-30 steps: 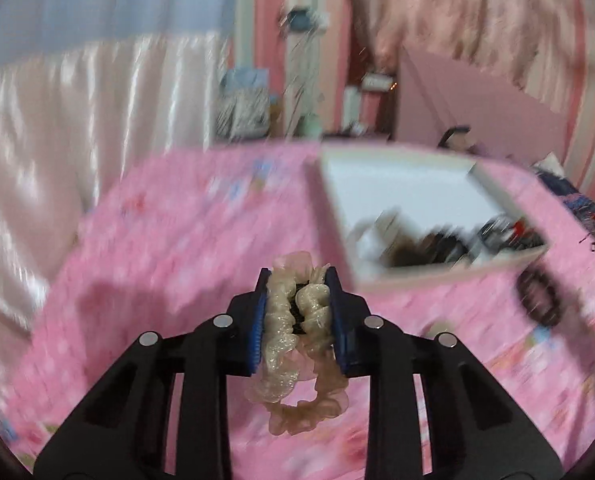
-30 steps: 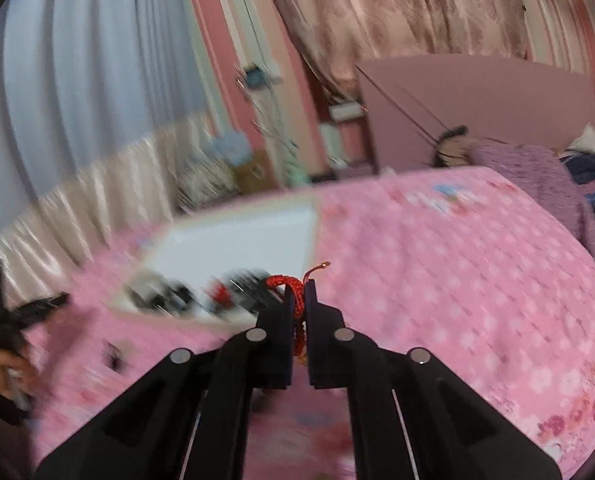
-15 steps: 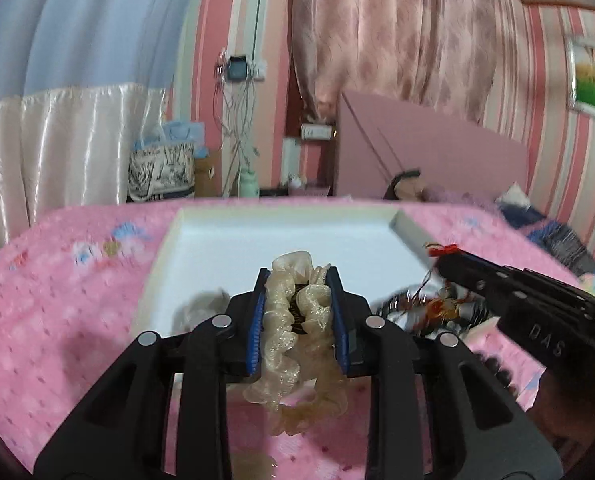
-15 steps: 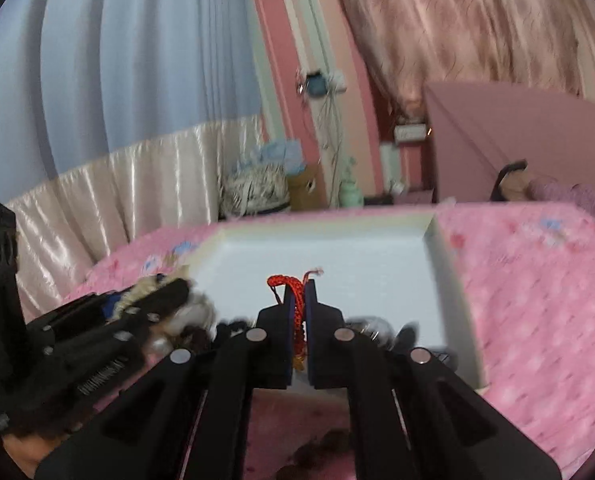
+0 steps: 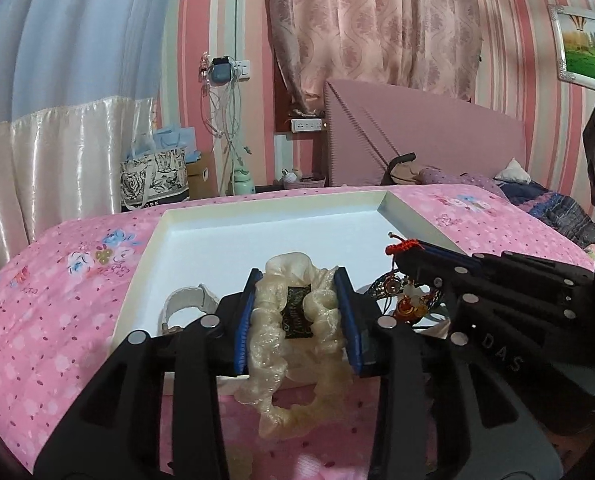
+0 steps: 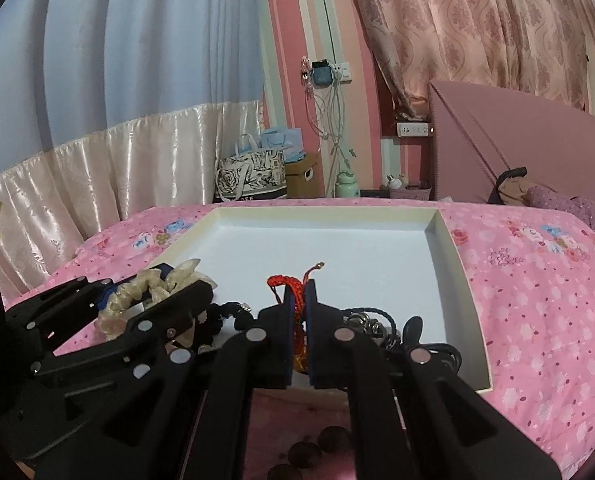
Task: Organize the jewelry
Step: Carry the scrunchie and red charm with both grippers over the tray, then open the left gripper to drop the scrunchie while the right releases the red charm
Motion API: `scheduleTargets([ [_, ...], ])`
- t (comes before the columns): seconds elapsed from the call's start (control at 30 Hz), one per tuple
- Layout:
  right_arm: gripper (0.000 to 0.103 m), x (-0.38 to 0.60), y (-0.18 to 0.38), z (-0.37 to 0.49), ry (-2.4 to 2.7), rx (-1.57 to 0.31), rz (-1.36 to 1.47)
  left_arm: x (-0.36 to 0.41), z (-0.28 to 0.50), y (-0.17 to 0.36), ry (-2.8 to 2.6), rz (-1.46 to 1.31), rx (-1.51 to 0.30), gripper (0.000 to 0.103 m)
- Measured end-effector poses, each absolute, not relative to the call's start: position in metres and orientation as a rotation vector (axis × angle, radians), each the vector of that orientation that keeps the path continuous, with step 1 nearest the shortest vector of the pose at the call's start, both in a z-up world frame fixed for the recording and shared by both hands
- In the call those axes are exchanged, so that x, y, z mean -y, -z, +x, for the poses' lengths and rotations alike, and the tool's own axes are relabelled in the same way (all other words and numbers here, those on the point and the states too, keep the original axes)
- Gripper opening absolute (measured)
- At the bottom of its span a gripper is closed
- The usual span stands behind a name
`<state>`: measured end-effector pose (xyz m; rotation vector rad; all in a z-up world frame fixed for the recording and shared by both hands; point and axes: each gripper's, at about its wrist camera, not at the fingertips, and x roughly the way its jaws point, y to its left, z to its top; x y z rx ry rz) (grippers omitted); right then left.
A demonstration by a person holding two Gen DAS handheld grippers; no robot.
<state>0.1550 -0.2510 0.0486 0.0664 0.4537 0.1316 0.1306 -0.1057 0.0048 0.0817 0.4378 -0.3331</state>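
Now left fingers point(image 5: 301, 316) are opening around the scrunchie point(image 5: 297, 344); right fingers point(image 6: 300, 300) pinch the red cord point(image 6: 287, 286).

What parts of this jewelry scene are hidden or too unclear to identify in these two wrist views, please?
- Left wrist view: the scrunchie's lower loop, hidden behind the left tongs, which are opening around it.
- Right wrist view: the red cord's lower end, pinched inside the shut right tongs.
- Right wrist view: dark beads at the bottom edge, shadowed and partly covered by the tongs.
- Both views: the tray's near-edge pile, too tangled to separate.
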Motion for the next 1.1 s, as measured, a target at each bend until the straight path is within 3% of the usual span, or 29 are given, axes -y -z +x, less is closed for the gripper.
scheduleTargets([
  [1.1,0.004,0.256,-0.045,0.157,-0.136,-0.471,0.09,0.103,0.138,-0.007,0.338,0.053,-0.457,0.036],
])
